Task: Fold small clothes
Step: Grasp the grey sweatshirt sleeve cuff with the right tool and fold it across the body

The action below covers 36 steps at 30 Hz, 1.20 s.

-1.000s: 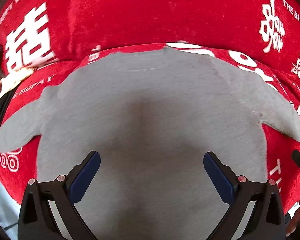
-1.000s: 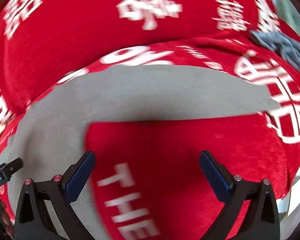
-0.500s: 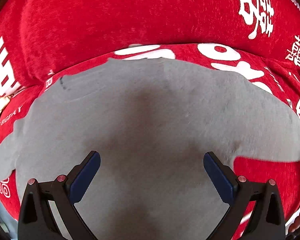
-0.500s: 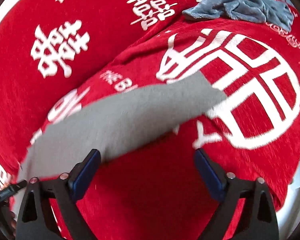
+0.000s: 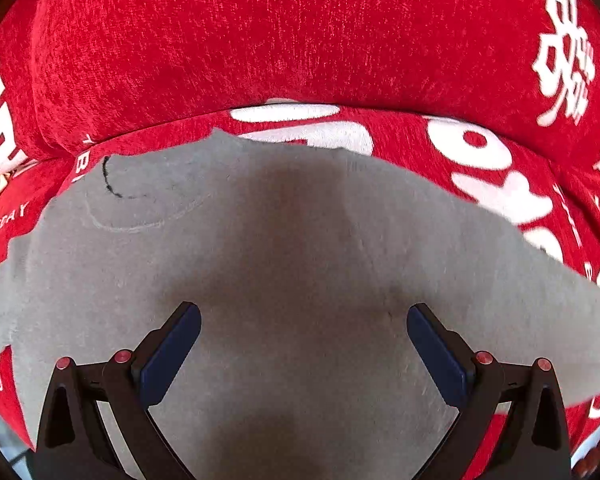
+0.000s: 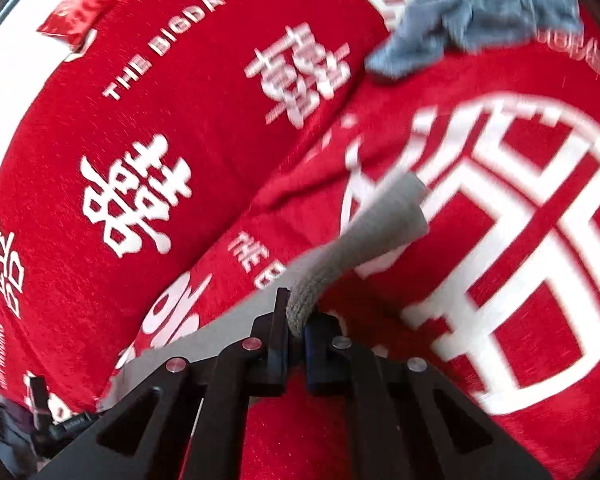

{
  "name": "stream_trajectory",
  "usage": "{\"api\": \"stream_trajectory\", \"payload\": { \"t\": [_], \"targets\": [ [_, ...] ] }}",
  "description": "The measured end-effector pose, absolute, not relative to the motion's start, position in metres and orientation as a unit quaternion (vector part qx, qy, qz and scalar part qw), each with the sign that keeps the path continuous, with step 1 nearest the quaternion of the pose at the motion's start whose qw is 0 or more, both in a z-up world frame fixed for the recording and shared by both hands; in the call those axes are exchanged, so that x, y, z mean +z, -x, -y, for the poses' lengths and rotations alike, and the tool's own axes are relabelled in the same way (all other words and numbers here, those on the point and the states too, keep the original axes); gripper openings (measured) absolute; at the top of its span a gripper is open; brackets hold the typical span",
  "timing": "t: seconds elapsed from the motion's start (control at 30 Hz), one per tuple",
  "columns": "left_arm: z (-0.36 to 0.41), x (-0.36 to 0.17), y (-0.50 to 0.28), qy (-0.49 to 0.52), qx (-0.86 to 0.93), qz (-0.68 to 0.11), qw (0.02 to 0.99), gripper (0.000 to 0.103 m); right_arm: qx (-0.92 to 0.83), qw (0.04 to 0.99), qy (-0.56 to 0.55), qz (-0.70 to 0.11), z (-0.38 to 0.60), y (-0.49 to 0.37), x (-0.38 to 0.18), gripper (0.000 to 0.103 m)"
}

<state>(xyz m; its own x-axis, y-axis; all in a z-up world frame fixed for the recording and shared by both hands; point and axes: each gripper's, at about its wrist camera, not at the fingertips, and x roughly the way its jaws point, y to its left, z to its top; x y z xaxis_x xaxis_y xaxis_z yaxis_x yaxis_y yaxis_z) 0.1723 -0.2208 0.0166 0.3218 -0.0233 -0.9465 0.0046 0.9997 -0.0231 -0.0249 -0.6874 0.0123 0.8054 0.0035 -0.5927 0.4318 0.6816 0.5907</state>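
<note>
The left gripper [image 5: 304, 320] is wide open w/ nothing in it; its blue pads [image 5: 172, 354] are far apart, just above the grey shirt [image 5: 300, 248]; the shirt lies flat on the red sofa cover [image 5: 300, 40] and fills most of the left view; a bit farther, near its top left, is the round neck hole w/ a dark line; behind that the red back cushion rises up w/ white letters.

The right gripper [image 6: 296, 320] is pinched tight on the shirt's sleeve [image 6: 384, 220]; the sleeve is bunched btw the fingers and sticks out up & to the right, lifted off the cover; farther back lies a blue-grey cloth [image 6: 472, 16], crumpled, well apart from the sleeve; far top left is a shiny red packet [image 6: 84, 4].
</note>
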Motion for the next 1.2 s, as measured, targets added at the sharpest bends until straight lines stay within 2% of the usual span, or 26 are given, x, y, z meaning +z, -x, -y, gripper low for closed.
{"api": "stream_trajectory", "payload": {
  "t": [0.13, 0.23, 0.53, 0.7, 0.9, 1.03, 1.2],
  "targets": [
    [0.260, -0.006, -0.179, -0.027, -0.035, -0.612, 0.789, 0.103, -0.136, 0.865, -0.370, -0.309, 0.685, 0.017, 0.005, 0.006],
    [0.276, -0.001, -0.167, -0.064, -0.026, -0.585, 0.808, 0.103, -0.140, 0.863, -0.371, -0.314, 0.686, 0.024, 0.004, 0.006],
    [0.253, 0.013, -0.111, -0.020, -0.097, -0.591, 0.801, 0.103, -0.145, 0.895, -0.286, -0.309, 0.643, 0.021, 0.055, 0.006],
    [0.192, 0.031, -0.095, 0.019, -0.069, -0.570, 0.819, 0.103, -0.102, 0.925, -0.219, -0.294, 0.573, -0.001, 0.109, 0.006],
    [0.087, 0.038, -0.083, 0.116, -0.018, -0.559, 0.821, 0.103, -0.008, 0.952, -0.127, -0.278, 0.426, -0.035, 0.165, 0.006],
    [0.019, 0.035, -0.070, 0.161, 0.016, -0.549, 0.820, 0.103, 0.050, 0.956, -0.068, -0.282, 0.323, -0.049, 0.170, 0.006],
    [-0.052, 0.021, -0.054, 0.203, 0.051, -0.542, 0.814, 0.103, 0.105, 0.937, -0.012, -0.332, 0.206, -0.067, 0.134, 0.006]
  ]
}}
